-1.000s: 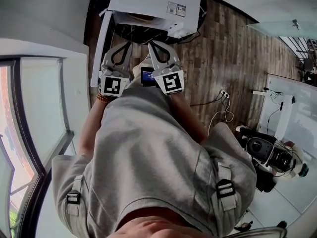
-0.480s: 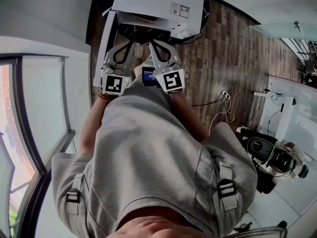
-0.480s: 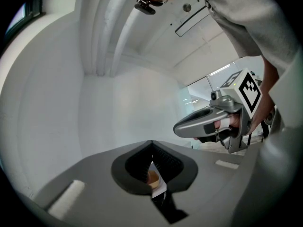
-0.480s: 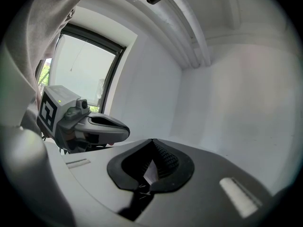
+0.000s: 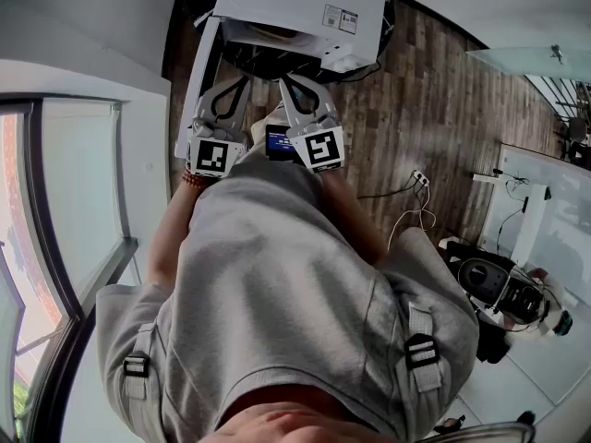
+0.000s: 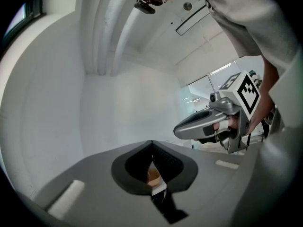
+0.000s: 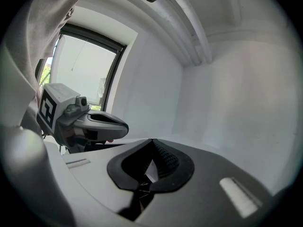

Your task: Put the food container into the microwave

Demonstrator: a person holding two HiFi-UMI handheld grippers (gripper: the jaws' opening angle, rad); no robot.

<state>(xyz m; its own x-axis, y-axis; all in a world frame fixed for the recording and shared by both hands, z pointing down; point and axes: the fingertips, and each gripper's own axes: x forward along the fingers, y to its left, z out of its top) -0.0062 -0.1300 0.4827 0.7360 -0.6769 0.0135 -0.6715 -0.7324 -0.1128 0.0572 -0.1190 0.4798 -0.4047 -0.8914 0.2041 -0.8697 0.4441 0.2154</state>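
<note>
Head view and both gripper views. The white microwave point(image 5: 295, 3) stood at the far edge of the head view, above a wood-plank floor point(image 5: 434, 109), with its door point(image 5: 192, 90) swung open on my left. A tan shape point(image 5: 266, 31) showed in the mouth of its cavity; I could not tell whether this was the food container. I held my left gripper point(image 6: 151, 148) and my right gripper point(image 7: 152, 148) side by side in front of my grey shirt point(image 5: 268, 275), both pointed toward the open microwave and just short of it. The fingers of each were pressed together at the tips, with nothing gripped between them. A window point(image 5: 74, 201) lay on my left.
</note>
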